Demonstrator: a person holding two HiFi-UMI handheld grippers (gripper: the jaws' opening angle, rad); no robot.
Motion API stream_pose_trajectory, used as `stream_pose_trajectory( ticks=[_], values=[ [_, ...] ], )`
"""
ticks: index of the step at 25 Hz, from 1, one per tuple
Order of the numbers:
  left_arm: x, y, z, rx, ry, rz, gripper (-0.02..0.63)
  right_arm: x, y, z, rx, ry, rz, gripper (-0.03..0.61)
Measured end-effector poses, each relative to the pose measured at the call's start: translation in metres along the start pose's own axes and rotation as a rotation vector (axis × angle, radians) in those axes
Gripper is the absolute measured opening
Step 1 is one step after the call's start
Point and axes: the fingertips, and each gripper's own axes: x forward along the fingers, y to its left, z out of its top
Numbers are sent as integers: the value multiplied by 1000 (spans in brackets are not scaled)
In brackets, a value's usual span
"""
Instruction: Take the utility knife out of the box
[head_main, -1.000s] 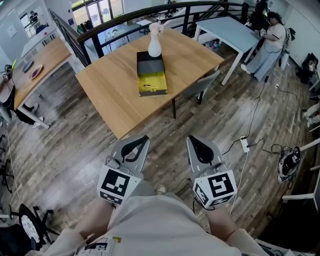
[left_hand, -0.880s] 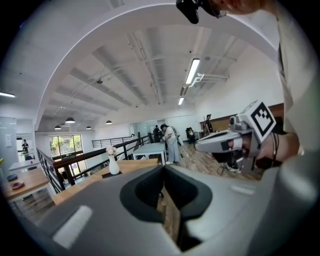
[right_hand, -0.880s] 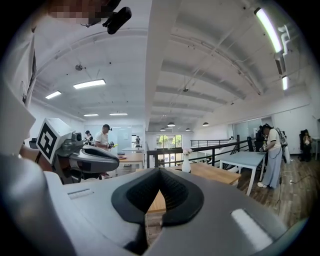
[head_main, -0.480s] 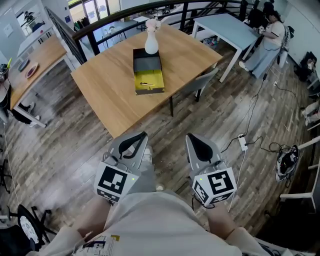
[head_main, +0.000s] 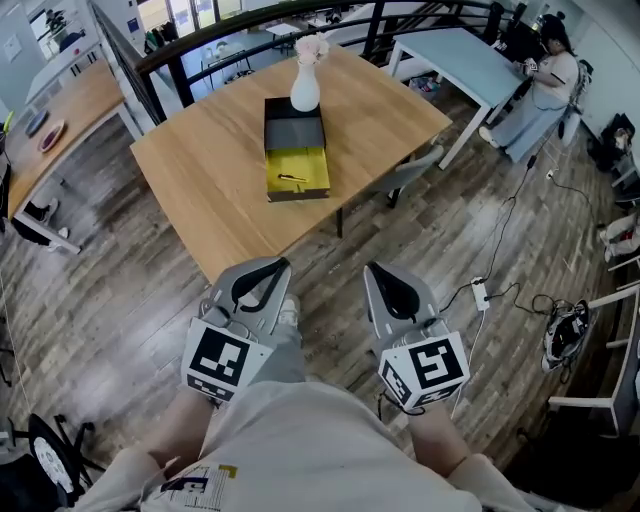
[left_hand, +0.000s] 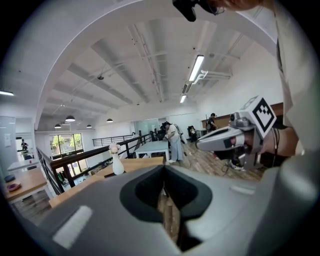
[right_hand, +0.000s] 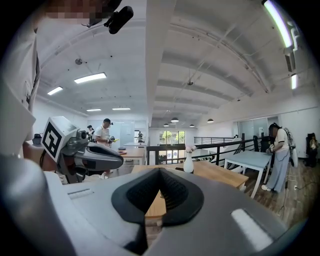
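An open box (head_main: 296, 150) lies on the wooden table (head_main: 200, 170), with a black lid at the far side and a yellow tray at the near side. The utility knife (head_main: 292, 178) lies in the yellow tray. A white vase (head_main: 305, 88) stands just behind the box. My left gripper (head_main: 282, 263) and right gripper (head_main: 371, 269) hang side by side above the floor, short of the table's near corner. Both are shut and hold nothing. The vase (left_hand: 118, 165) shows beyond my left gripper (left_hand: 164, 167) in its own view. The right gripper view shows the vase (right_hand: 188, 162) past my right gripper (right_hand: 159, 170).
A grey chair (head_main: 412, 168) is tucked at the table's right edge. A pale table (head_main: 455, 55) and a standing person (head_main: 545, 85) are at the back right. A black railing (head_main: 200, 45) runs behind. Cables and a power strip (head_main: 480, 293) lie on the wood floor.
Both grippers have moved forward together toward the table, and the table with the box sits nearer in the head view. Both stay shut.
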Motion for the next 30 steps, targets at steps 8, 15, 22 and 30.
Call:
stream_pose_trajectory(
  ticks=[8,15,22,30],
  values=[
    [84,73,11,-18,3,-14,3,94,-56,16,16,27,-6,0],
    [139,141,8,-27,34,-15,3,173,-95,29,28,39,-33,0],
    [182,198,0,-32,51,-55,3,242,-113,42,29,61,-55,0],
    [216,241,-2,-45,44,-84,3,296,-124,53,23,74,-59,0]
  ],
)
